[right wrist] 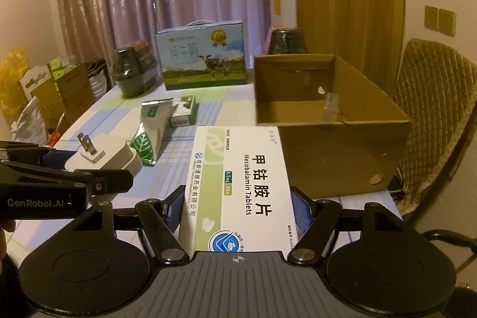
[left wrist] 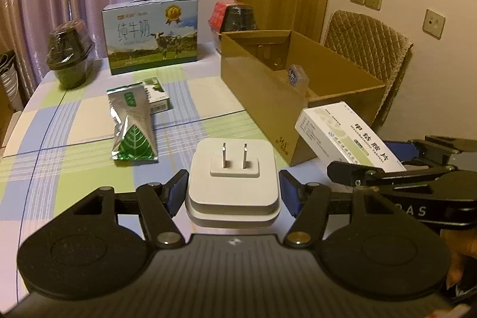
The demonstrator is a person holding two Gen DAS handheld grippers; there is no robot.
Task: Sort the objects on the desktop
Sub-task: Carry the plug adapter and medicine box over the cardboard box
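Note:
My left gripper [left wrist: 234, 194] is shut on a white plug adapter [left wrist: 232, 181], prongs up, held above the checked tablecloth. My right gripper [right wrist: 238, 209] is shut on a white and green tablet box [right wrist: 238, 187], also lifted. In the left wrist view the tablet box [left wrist: 348, 136] hangs to the right, in front of the open cardboard box [left wrist: 268, 97]. The right wrist view shows the adapter [right wrist: 104, 157] at the left and the cardboard box [right wrist: 334, 151] just beyond the tablet box. A small clear item [left wrist: 296, 76] stands inside the cardboard box.
A silver and green foil pouch [left wrist: 132, 124] and a small green carton [left wrist: 156, 94] lie mid-table. A milk carton case [left wrist: 152, 35] and two dark wrapped pots [left wrist: 70, 55] [left wrist: 238, 17] stand at the back. A padded chair [left wrist: 369, 46] sits behind the cardboard box.

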